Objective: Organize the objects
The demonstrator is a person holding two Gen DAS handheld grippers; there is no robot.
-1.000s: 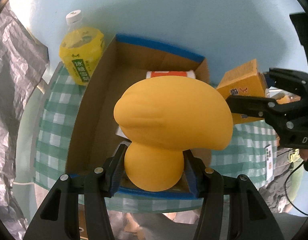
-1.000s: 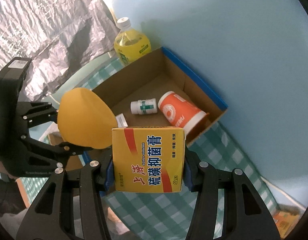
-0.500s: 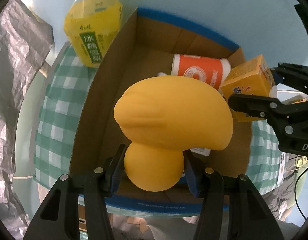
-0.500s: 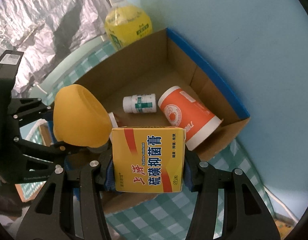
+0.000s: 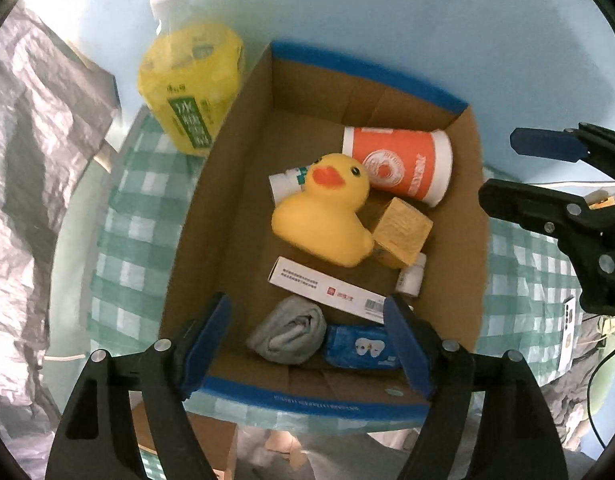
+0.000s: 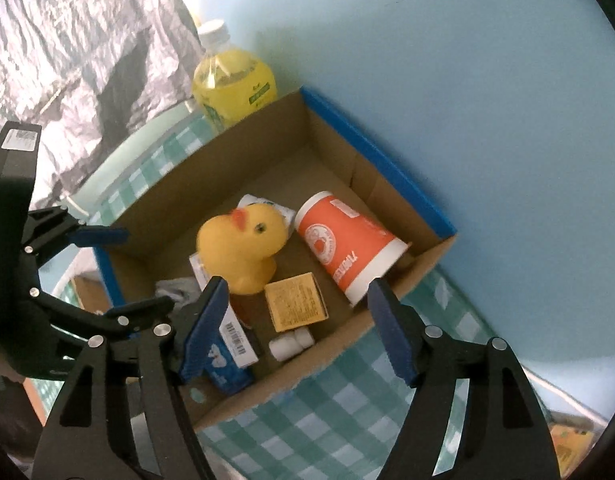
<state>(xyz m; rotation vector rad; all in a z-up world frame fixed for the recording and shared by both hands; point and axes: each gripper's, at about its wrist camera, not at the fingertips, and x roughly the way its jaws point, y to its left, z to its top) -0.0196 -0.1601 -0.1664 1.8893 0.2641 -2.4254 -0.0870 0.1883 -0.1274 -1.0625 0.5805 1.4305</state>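
Above: left gripper (image 5: 307, 344) and right gripper (image 6: 299, 324), fingers spread wide and empty, over the cardboard box (image 5: 243, 152) containing rubber duck (image 5: 323, 216) and yellow carton (image 6: 295, 300).

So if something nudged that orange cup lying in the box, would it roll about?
Probably a little. The orange cup lies on its side, so it could roll, likely in a curve since one end is wider. It looks like thin paper, so likely light and easy to crush. The rubber duck and box wall close by would probably stop it.
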